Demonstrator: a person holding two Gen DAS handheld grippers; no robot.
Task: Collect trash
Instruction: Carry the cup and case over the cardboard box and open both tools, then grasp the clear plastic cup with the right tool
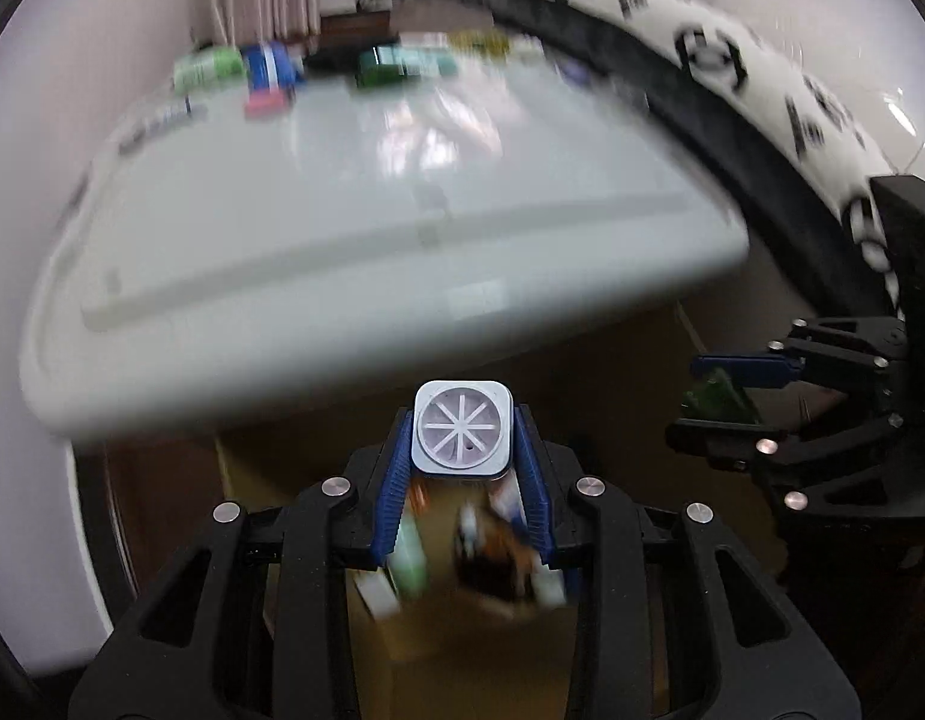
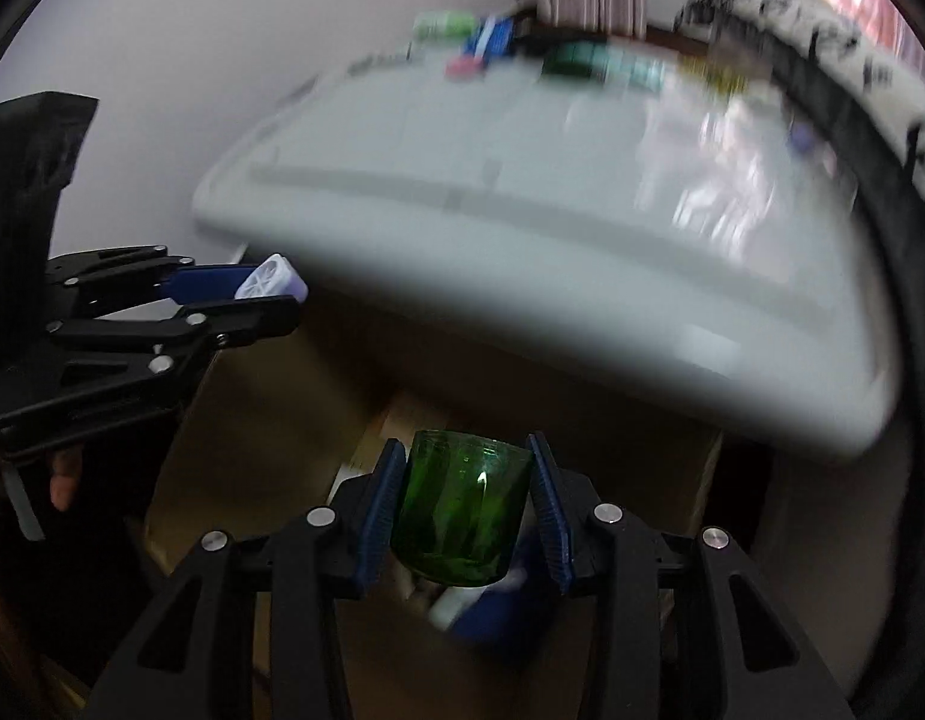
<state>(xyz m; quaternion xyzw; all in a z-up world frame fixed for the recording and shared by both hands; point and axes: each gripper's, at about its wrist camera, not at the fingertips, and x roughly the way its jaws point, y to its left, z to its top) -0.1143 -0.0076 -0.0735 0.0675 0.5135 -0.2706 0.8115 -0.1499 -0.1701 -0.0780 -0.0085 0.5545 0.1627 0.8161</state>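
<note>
A: Holding stuff in both. Left gripper is clamped on a white square container, bottom facing the camera, spoke pattern on it.

B: Right one?

A: Right gripper is closed around a green glass cup, pads pressed on both sides.

B: Where are they?

A: Both are in the air, just off the near edge of the white desk, over an open cardboard box with blurry trash inside.

B: Anything left on the desk?

A: Smeared items along the far edge: green, blue, pink. Too blurred to name. A patterned white cover is on the right.
</note>
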